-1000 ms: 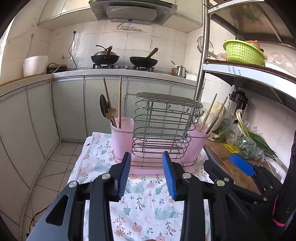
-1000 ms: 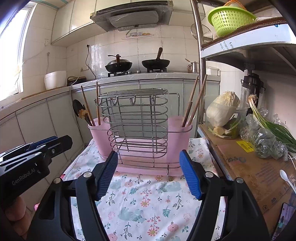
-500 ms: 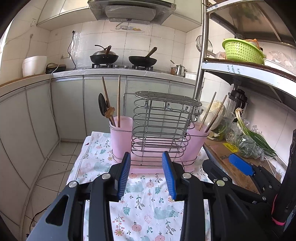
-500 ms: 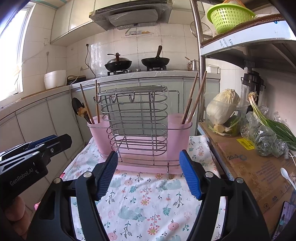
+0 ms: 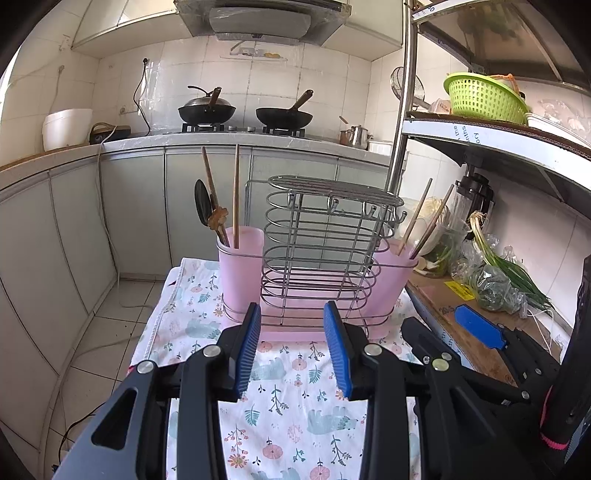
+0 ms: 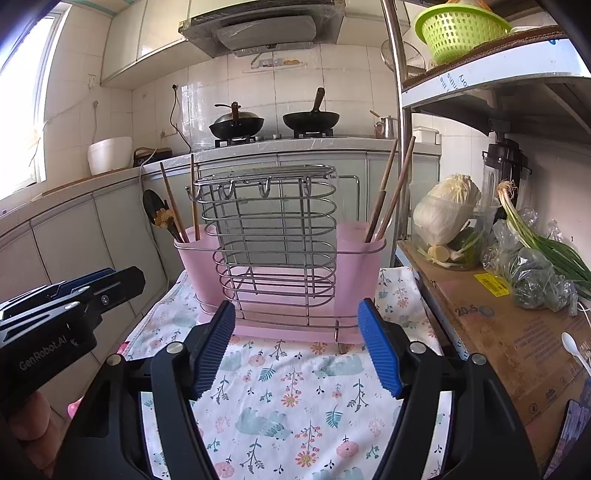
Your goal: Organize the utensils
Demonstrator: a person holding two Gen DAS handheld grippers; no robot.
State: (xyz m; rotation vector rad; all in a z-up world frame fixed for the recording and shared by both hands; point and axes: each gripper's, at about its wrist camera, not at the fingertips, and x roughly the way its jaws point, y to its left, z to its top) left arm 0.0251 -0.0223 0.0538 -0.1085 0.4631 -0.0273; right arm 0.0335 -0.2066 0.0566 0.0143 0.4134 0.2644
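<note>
We hold both grippers, left gripper [image 5: 292, 346] and right gripper [image 6: 298, 346], jaws open and empty, before the utensil rack [image 6: 275, 254]; chopsticks [image 6: 388, 192] stand upright in its pink cups.

Home kitchen, two woks [image 5: 283, 116] on a gas stove, range hood [image 5: 260, 18], tiled wall, cabinets [image 5: 133, 206], vegetables [image 6: 447, 210]

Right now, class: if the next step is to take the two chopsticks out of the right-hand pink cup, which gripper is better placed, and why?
Probably the right gripper. It is open and empty, and the two chopsticks stand just right of its centre line. The left gripper, open too, would have to cross past the wire rack.
</note>
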